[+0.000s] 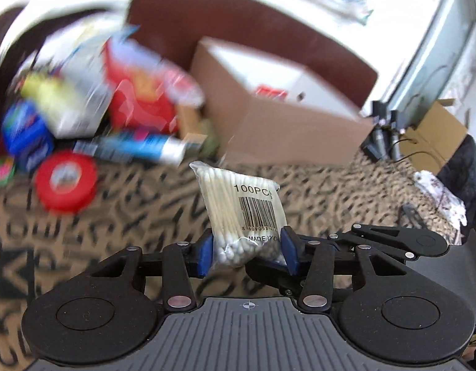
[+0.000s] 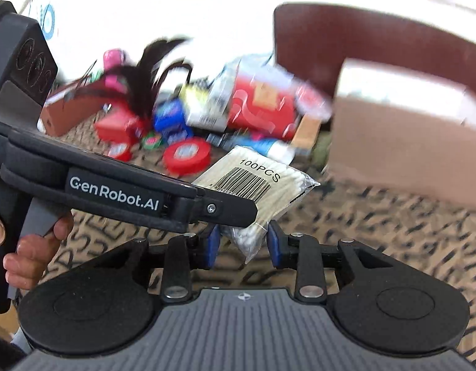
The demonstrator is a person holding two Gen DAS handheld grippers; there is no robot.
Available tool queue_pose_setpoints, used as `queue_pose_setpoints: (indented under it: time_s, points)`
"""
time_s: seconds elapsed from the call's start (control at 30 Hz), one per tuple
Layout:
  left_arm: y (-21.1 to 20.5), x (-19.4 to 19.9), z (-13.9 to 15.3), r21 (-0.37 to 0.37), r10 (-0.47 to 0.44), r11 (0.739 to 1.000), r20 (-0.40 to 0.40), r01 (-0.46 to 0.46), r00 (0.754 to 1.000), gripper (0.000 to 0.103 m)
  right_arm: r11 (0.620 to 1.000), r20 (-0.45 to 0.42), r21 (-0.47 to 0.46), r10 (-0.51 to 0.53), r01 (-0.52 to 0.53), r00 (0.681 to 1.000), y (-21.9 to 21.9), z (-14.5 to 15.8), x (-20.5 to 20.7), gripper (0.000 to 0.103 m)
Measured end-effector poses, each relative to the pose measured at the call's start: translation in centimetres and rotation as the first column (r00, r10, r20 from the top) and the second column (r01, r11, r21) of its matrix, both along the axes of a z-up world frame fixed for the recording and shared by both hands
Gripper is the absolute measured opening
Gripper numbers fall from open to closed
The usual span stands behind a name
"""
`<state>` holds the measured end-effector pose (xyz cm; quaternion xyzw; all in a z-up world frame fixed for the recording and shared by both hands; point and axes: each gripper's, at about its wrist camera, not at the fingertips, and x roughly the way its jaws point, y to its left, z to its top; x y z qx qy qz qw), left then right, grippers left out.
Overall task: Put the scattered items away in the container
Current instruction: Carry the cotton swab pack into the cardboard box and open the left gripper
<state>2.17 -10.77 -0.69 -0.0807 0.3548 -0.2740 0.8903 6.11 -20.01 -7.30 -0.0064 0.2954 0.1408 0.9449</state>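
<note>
My left gripper [image 1: 247, 252] is shut on a clear bag of cotton swabs [image 1: 238, 204] marked 100PCS and holds it above the patterned cloth. The same bag [image 2: 256, 185] shows in the right wrist view, with the left gripper's black body [image 2: 114, 191] across it. My right gripper [image 2: 242, 247] is open; the bag's lower corner hangs between its blue pads without touching them. An open cardboard box [image 1: 284, 105] stands behind the bag, also at the right in the right wrist view [image 2: 401, 142].
A blurred heap lies left of the box: a red tape roll [image 1: 66, 182], a blue jar [image 1: 26, 133], a blue and white tube [image 1: 136, 148] and red packets [image 1: 139, 92]. A small open carton [image 1: 432, 136] and dark bottles [image 1: 383, 133] stand at the right.
</note>
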Motion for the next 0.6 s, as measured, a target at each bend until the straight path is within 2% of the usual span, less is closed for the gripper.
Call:
queue_pose_setpoints:
  time_s: [0.2, 0.33, 0.47, 0.6]
  points:
    - [-3.2, 1.7, 4.7, -0.009, -0.043, 0.999, 0.133, 0.044, 0.990, 0.047, 0.997, 0.143, -0.044, -0.055, 0.062, 0.988, -2.5, 4.0, 0.6, 0.037]
    - [-5.1, 3.6, 7.1, -0.020, -0.049, 0.998, 0.191, 0.054, 0.980, 0.047, 0.993, 0.213, -0.065, -0.087, 0.103, 0.973, -4.1, 5.9, 2.1, 0.037]
    - [-6.9, 6.5, 8.8, -0.026, -0.043, 0.998, 0.204, 0.049, 0.978, 0.047, 0.989, 0.243, -0.078, -0.106, 0.129, 0.964, -6.0, 7.2, 4.5, 0.037]
    - [-8.7, 9.1, 10.0, 0.005, -0.055, 0.998, 0.249, 0.055, 0.967, 0.047, 0.989, 0.241, -0.053, -0.122, 0.138, 0.963, -8.0, 8.5, 7.3, 0.037]
